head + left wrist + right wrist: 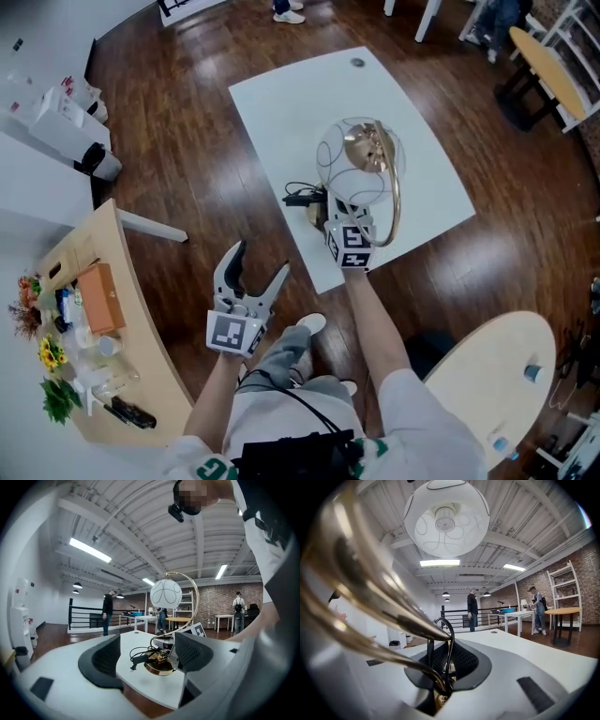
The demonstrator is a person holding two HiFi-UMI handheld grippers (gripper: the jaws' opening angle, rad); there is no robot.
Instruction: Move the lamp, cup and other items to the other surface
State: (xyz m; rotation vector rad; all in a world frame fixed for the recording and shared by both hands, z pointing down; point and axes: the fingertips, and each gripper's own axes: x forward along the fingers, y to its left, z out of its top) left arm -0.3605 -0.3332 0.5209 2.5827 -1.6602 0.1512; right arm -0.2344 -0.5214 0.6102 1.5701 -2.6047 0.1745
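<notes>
Gripping the lamp (359, 161) by its gold stem: right tongs (443, 677), closed. Left tongs (261, 261) open, empty, beside the desk (300, 103).

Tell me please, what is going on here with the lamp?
A person holds a gripper in each hand. The right gripper is shut on the gold stem of the lamp, low near its base, which sits on the white table. The left gripper is open and empty, held in the air beside the table's near edge. The lamp does not look lifted yet.
</notes>
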